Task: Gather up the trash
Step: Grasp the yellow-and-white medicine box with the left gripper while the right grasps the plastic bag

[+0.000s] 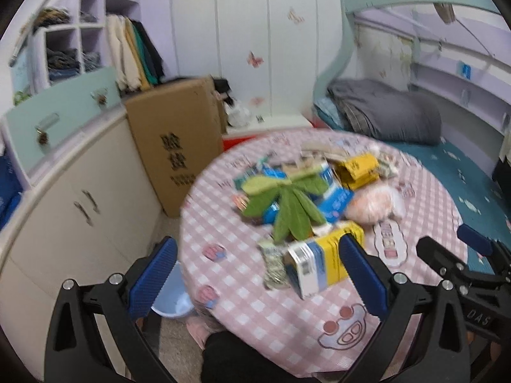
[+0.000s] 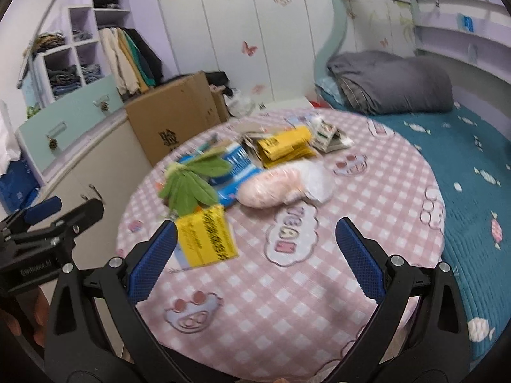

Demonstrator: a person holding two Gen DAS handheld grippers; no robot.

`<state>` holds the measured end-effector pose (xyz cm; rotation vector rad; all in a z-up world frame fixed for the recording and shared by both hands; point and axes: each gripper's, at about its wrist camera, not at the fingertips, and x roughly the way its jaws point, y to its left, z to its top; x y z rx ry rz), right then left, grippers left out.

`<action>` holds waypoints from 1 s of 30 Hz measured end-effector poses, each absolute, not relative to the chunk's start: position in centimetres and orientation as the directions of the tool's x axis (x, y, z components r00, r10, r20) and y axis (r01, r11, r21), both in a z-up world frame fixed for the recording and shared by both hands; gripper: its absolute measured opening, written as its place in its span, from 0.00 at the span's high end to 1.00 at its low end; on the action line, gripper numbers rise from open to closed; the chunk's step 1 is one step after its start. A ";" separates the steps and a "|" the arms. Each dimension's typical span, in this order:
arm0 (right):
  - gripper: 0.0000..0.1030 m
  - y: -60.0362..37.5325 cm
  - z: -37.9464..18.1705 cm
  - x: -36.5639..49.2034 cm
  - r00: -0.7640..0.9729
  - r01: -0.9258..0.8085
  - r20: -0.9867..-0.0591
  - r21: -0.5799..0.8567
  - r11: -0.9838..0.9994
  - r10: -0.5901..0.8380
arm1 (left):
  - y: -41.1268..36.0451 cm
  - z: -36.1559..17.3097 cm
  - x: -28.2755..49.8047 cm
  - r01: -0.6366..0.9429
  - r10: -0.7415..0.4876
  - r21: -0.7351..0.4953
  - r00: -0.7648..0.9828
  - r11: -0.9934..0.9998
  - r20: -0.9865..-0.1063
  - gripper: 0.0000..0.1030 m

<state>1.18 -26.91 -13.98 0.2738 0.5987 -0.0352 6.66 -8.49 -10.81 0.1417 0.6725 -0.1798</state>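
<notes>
The trash sits in a heap on the round table with the pink checked cloth (image 1: 242, 290), from the middle toward the far edge. The nearest piece is a yellow and white cardboard box (image 1: 322, 260), lying by itself closer to the near edge. Behind it are limp green leaves (image 1: 287, 207), blue and white packets (image 1: 335, 198), a puffy pink plastic bag (image 2: 271, 188) and more yellow boxes (image 2: 284, 146).

The left gripper (image 1: 255, 277) is wide open and holds nothing. The right gripper (image 2: 255, 255) is wide open and empty too. Both hang over the near edge.

I think the next job is picking up that near box. It looks light and flat, so come down with one finger on each long side and squeeze gently. A light blue plastic tub (image 1: 172, 296) sits on the floor under the table's left edge. It may be the bin, but I cannot be sure.
</notes>
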 end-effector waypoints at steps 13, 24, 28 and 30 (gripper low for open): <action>0.06 -28.9 -18.0 3.1 0.770 0.163 -0.637 0.224 0.961 0.018 | -11.2 -17.7 10.8 0.377 -0.257 -0.012 0.608 0.926 -0.751 0.30; 0.06 -29.1 -18.8 3.8 0.758 0.135 -0.649 0.248 0.959 0.061 | -11.8 -19.2 11.4 0.453 -0.440 -0.205 0.510 0.868 -0.739 0.77; 0.06 -29.1 -18.6 3.6 0.762 0.134 -0.644 0.251 0.959 0.062 | -11.9 -18.3 10.8 0.498 -0.535 -0.286 0.484 0.819 -0.692 0.94; 0.06 -29.2 -18.4 3.5 0.766 0.133 -0.640 0.259 0.957 0.066 | -11.9 -17.7 10.4 0.505 -0.572 -0.321 0.485 0.801 -0.662 0.99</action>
